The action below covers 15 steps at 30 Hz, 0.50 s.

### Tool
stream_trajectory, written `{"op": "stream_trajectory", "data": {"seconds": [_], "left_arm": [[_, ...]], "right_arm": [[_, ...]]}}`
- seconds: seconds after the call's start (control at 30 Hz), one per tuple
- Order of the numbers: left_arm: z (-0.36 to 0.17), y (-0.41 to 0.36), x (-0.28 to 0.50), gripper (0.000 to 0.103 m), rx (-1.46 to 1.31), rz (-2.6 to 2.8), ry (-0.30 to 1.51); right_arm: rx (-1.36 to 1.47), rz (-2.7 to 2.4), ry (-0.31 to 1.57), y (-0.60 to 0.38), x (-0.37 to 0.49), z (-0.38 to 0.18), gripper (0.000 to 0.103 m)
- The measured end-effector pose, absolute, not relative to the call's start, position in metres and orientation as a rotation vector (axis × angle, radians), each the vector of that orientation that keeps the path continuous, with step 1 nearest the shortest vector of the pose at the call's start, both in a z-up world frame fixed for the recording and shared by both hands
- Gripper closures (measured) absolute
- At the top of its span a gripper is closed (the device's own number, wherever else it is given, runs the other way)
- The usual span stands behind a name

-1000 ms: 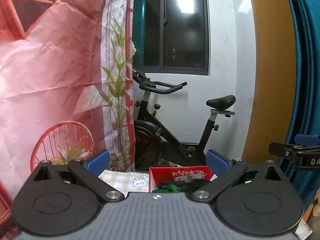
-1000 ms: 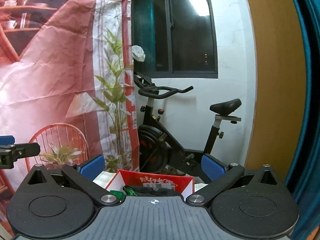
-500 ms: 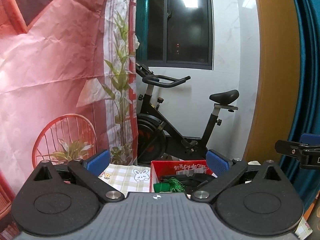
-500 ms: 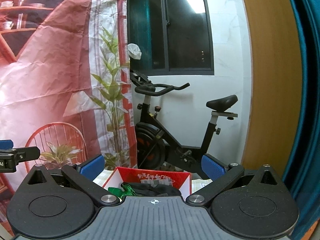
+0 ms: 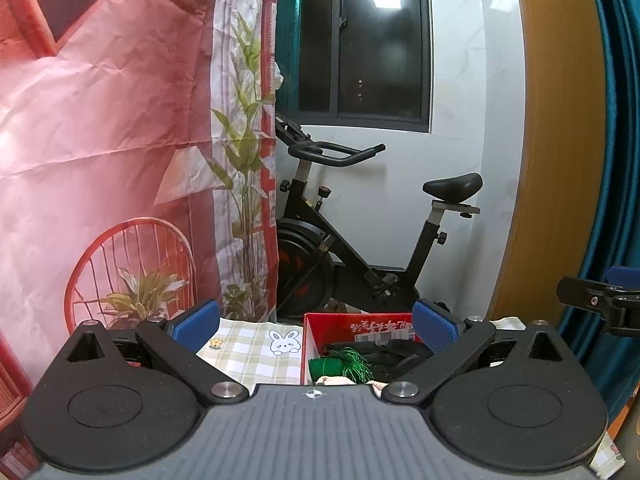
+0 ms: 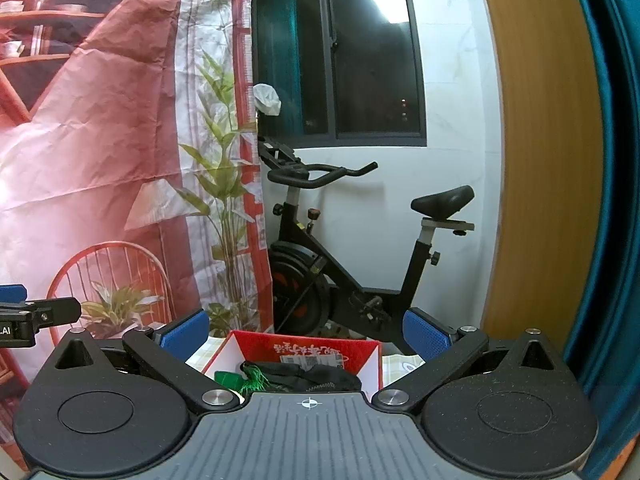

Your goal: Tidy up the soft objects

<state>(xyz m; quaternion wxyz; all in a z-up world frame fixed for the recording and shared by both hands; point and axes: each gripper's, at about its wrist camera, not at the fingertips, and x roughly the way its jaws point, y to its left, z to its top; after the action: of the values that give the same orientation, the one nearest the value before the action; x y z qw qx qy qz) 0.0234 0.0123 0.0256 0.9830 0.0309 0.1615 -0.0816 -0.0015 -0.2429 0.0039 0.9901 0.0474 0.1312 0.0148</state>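
Observation:
A red cardboard box (image 5: 360,322) stands on a checked cloth with a bunny print (image 5: 256,346). Inside it lie a black soft item (image 5: 384,354), a green tasselled item (image 5: 344,366) and something pale. The box also shows in the right wrist view (image 6: 312,350), with the black item (image 6: 304,376) and the green one (image 6: 244,378). My left gripper (image 5: 316,322) is open and empty, held above and short of the box. My right gripper (image 6: 306,330) is open and empty, also short of the box. Each gripper shows at the edge of the other's view.
A black exercise bike (image 5: 360,240) stands behind the table by a white wall. A red printed backdrop (image 5: 100,140) hangs at the left. A wooden door frame (image 5: 556,140) and a teal curtain (image 5: 616,120) are at the right.
Both views have tilted down a little, so more of the box and cloth shows. Both grippers stayed open.

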Motion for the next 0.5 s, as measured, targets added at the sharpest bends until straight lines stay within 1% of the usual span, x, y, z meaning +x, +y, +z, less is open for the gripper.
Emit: {"op": "stream_trajectory", "data": {"seconds": [0.5], "left_arm": [[0.0258, 0.0113, 0.0232, 0.0, 0.066, -0.168, 0.324]], "right_arm": [[0.096, 0.029, 0.265, -0.243, -0.0013, 0.0041, 0.0]]}}
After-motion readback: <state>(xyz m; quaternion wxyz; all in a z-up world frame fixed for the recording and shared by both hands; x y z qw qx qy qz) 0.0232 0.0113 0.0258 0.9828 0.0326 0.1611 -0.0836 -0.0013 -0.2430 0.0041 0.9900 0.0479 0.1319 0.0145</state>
